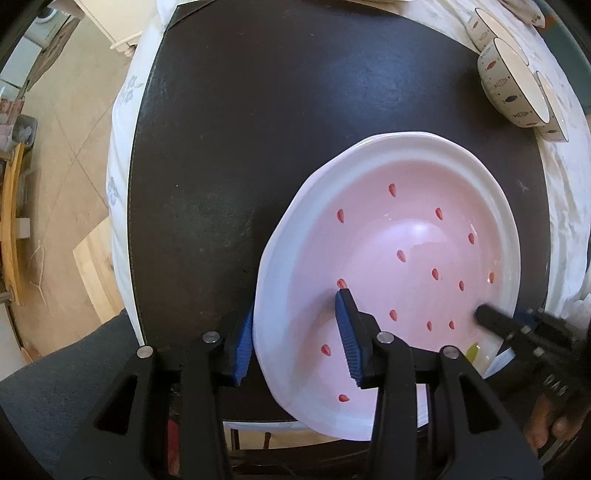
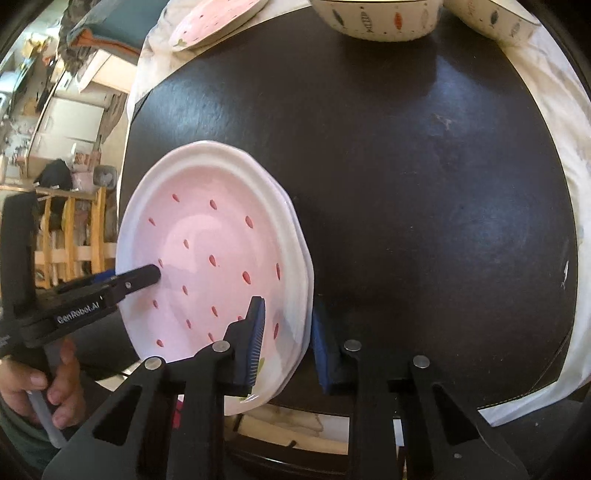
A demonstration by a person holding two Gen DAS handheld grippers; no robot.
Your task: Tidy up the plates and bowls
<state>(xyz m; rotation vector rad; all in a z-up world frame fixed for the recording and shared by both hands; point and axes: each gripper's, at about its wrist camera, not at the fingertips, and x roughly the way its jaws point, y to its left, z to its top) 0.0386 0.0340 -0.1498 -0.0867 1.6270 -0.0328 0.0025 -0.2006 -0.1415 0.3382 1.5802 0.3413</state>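
Observation:
A stack of pink plates (image 1: 399, 240) with red seed marks and white rims sits at the near edge of a dark mat (image 1: 258, 129); the stack also shows in the right wrist view (image 2: 214, 236). My left gripper (image 1: 295, 343) straddles the stack's left rim, one blue pad inside, one outside, jaws apart. My right gripper (image 2: 288, 343) straddles the right rim the same way. Each gripper shows in the other's view: the right gripper (image 1: 517, 325) and the left gripper (image 2: 110, 288). I cannot tell whether either pad pair presses the rim.
Fish-patterned bowls (image 1: 513, 85) stand at the far right of the table, also in the right wrist view (image 2: 380, 18). Another pink plate (image 2: 218, 22) lies at the far left on the white cloth (image 2: 554, 92). The table's near edge is just below the stack.

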